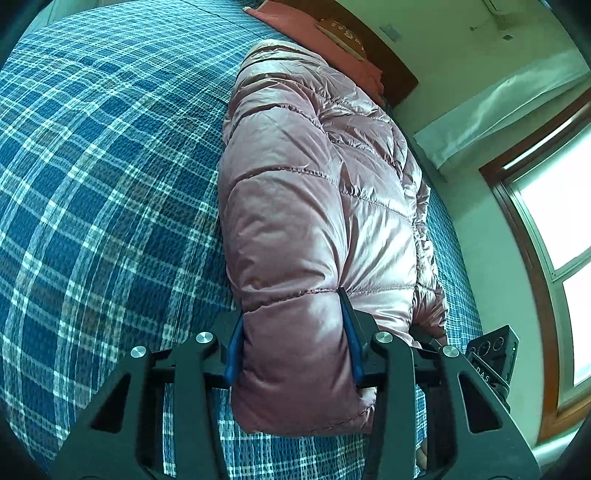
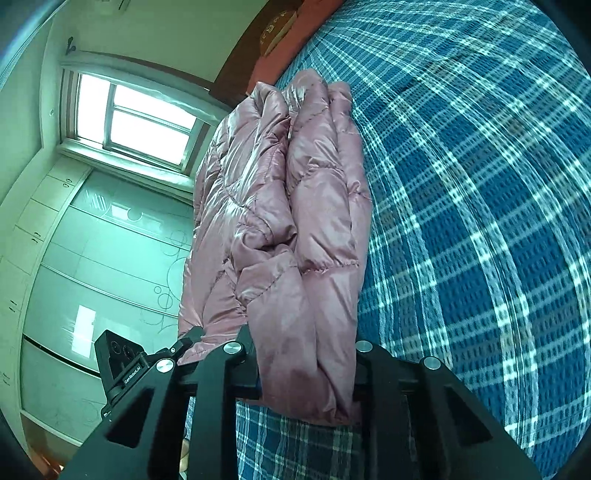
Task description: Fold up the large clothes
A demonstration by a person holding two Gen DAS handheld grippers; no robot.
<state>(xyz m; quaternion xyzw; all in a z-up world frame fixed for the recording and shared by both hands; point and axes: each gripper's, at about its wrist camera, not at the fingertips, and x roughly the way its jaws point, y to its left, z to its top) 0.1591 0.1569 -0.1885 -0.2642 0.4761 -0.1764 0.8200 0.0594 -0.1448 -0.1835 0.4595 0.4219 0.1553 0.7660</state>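
Observation:
A shiny pink puffer jacket (image 1: 314, 192) lies folded lengthwise on a blue plaid bed cover (image 1: 92, 184), near the bed's right side. My left gripper (image 1: 291, 332) is shut on the jacket's near end, and its blue pads (image 1: 234, 347) dent the padding from both sides. In the right wrist view the same jacket (image 2: 295, 184) shows bunched layers. My right gripper (image 2: 304, 354) is shut on the near edge of those layers, which fill the gap between the black fingers. The two grippers hold the near end side by side.
The plaid bed cover (image 2: 480, 184) spreads wide beside the jacket. A red pillow (image 1: 295, 26) and a dark headboard (image 1: 399, 77) lie at the far end. A window (image 1: 554, 221) and a pale wardrobe (image 2: 92, 258) stand past the bed's edge.

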